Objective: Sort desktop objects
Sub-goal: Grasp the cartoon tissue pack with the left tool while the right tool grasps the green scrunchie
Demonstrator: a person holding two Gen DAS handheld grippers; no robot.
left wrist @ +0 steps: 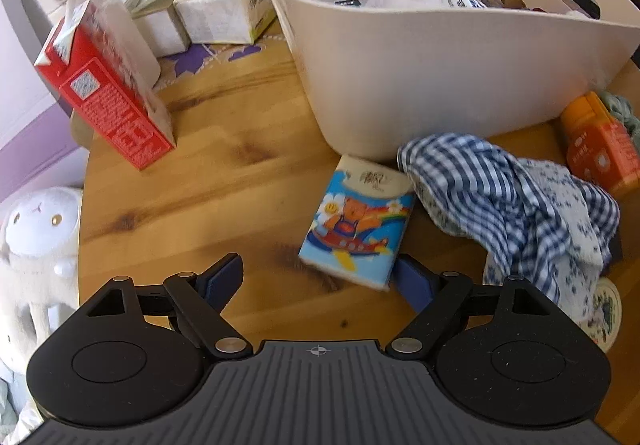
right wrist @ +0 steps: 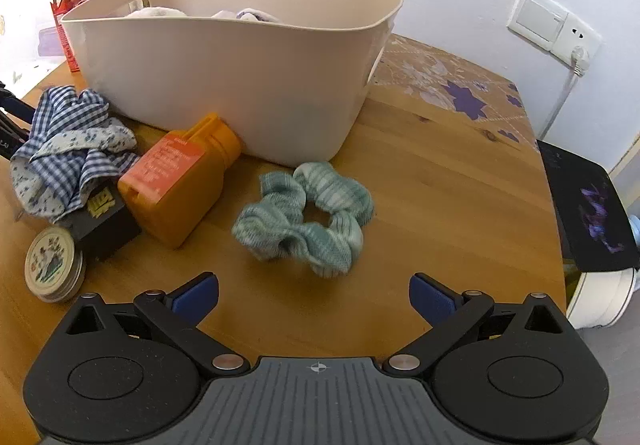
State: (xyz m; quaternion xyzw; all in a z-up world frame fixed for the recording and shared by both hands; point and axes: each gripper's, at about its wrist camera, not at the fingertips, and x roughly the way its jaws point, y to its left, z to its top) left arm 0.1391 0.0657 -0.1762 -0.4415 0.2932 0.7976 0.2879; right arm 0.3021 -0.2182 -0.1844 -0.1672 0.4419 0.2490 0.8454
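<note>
Teal scrunchie [right wrist: 304, 217] dead ahead of my right gripper [right wrist: 314, 295], jaws spread, empty. Left gripper [left wrist: 316, 277] likewise spread; tissue pack [left wrist: 358, 223] ahead-right, long axis pointing away.

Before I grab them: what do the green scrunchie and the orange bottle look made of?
Scrunchie: soft woven fabric, matte, judging by its gathered folds and striped weave. Orange bottle: probably rigid plastic, smooth with a slight sheen and moulded edges, with a paper-like label on its face.
</note>
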